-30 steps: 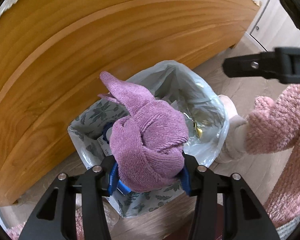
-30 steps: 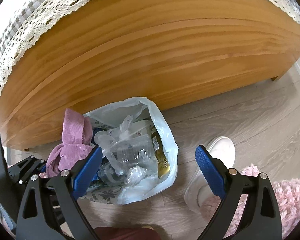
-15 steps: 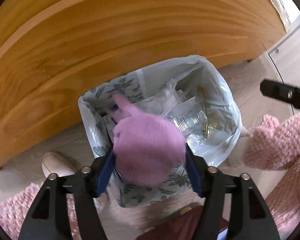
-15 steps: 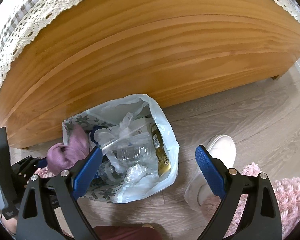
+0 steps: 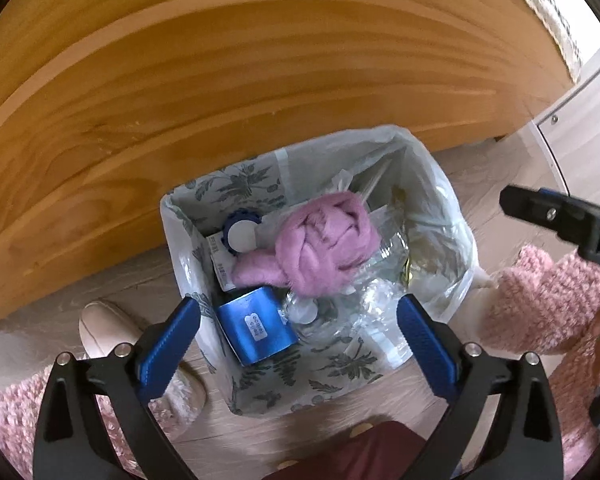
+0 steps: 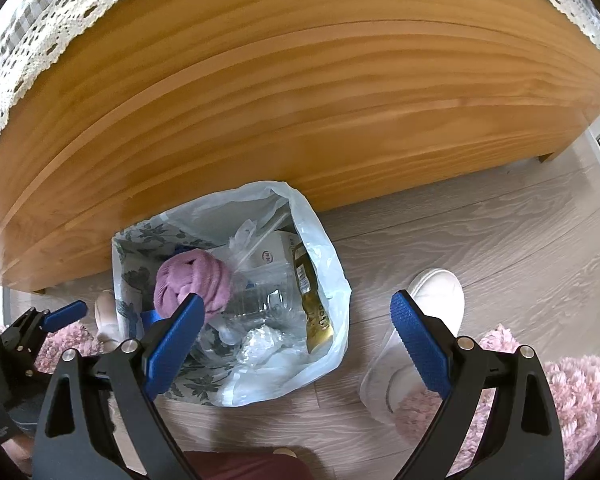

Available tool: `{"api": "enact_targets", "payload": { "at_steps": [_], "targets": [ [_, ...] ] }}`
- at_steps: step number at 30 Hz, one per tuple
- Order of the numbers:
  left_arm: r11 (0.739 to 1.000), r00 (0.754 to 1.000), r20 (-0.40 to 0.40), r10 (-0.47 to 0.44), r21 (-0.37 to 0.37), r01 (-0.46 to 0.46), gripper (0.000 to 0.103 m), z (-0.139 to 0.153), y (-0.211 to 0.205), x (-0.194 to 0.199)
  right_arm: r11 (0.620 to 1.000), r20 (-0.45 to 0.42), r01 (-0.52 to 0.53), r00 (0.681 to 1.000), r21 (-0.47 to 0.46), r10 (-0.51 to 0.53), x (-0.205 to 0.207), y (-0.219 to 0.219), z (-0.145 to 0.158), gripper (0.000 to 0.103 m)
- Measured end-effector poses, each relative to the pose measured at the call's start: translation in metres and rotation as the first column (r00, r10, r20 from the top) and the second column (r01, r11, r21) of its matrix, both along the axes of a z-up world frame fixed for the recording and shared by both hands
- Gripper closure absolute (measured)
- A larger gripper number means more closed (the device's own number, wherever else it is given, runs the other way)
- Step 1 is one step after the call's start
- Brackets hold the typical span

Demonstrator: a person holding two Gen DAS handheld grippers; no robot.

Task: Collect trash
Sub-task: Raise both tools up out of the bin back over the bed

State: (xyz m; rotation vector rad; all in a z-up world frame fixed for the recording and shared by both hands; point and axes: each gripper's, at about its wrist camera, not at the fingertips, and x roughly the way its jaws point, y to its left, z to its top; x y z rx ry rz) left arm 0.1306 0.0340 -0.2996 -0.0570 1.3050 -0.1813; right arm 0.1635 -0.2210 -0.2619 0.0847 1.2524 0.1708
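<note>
Your left gripper hangs over the trash bag with jaws spread and empty; your right gripper is likewise agape. The knotted pink cloth lies inside the bag on bottles and wrappers, so that piece looks collected. No loose trash shows on the floor.

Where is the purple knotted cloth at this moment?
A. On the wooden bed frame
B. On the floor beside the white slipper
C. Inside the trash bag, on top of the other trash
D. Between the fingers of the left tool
C: the purple knotted cloth lies inside the trash bag on the clear plastic waste, and the left tool is open above it, holding nothing.
</note>
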Motion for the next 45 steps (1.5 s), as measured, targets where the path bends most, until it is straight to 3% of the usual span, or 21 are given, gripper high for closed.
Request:
{"api": "enact_targets", "payload": {
  "at_steps": [12, 17, 22, 39, 45],
  "targets": [
    [0.996, 0.990, 0.138, 0.033, -0.086, -0.021, 0.008, 0.052, 0.010, -0.018, 0.998, 0.069, -0.056, 0.996, -0.004, 0.056, -0.014, 0.008, 0.018, 0.013],
    [0.997, 0.961, 0.274, 0.033, -0.074, -0.013, 0.007, 0.090, 0.016, -0.031, 0.997, 0.164, -0.074, 0.983, -0.023, 0.077, -0.021, 0.010, 0.039, 0.013],
    [0.997, 0.934, 0.356, 0.037, -0.083, -0.008, 0.007, 0.113, 0.021, -0.041, 0.996, 0.258, -0.089, 0.961, -0.029, 0.093, -0.030, 0.007, 0.059, 0.013],
    [0.993, 0.901, 0.429, 0.067, -0.119, -0.017, 0.007, 0.140, 0.034, -0.050, 0.995, 0.392, -0.102, 0.915, -0.006, 0.096, -0.044, 0.000, 0.088, 0.013],
    [0.988, 0.878, 0.473, 0.072, -0.156, 0.003, 0.007, 0.162, 0.038, -0.048, 0.994, 0.448, -0.095, 0.892, 0.059, 0.059, -0.045, -0.009, 0.104, 0.013]
  ]
}}
